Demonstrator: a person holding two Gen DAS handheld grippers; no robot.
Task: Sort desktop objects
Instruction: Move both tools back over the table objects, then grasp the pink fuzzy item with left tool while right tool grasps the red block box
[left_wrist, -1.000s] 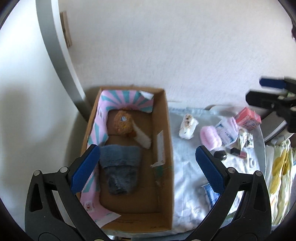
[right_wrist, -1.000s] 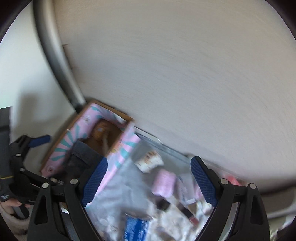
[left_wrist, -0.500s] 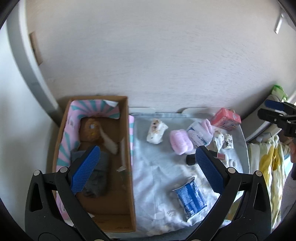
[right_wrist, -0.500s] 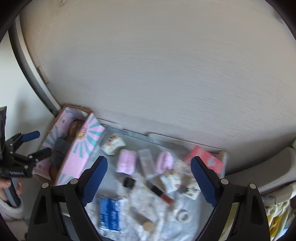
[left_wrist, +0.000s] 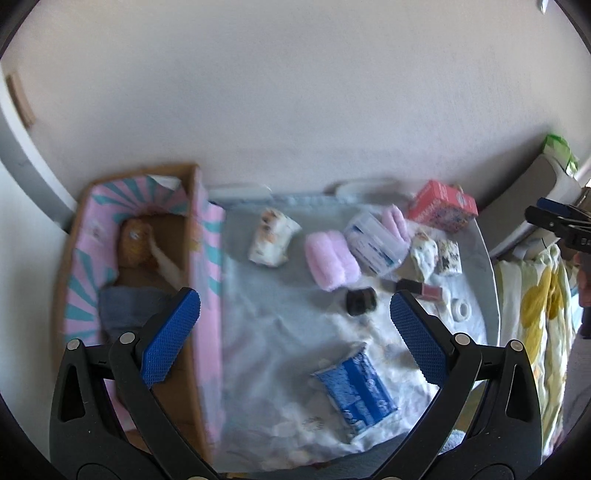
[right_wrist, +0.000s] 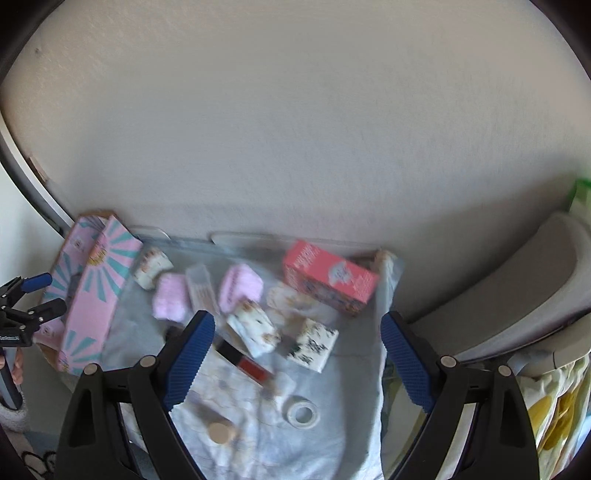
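A cardboard box (left_wrist: 192, 258) with a pink and teal lining stands at the left and holds an orange plush toy (left_wrist: 135, 243) and a grey cloth (left_wrist: 127, 308). Small items lie on a pale cloth (left_wrist: 273, 332): a pink fluffy roll (left_wrist: 330, 264), a red carton (left_wrist: 443, 206), a blue packet (left_wrist: 354, 391), a lipstick (right_wrist: 245, 362), a tape roll (right_wrist: 303, 412). My left gripper (left_wrist: 295, 336) is open and empty above the cloth. My right gripper (right_wrist: 297, 360) is open and empty above the items.
A wall rises right behind the table. A grey chair back (right_wrist: 517, 295) and a yellow patterned cloth (left_wrist: 535, 317) are at the right. Patterned white packets (right_wrist: 314, 343) and a clear blue-labelled case (left_wrist: 373, 243) lie among the items.
Both grippers have swung right, from over the box to over the cloth with the small items. Both stayed open and empty.
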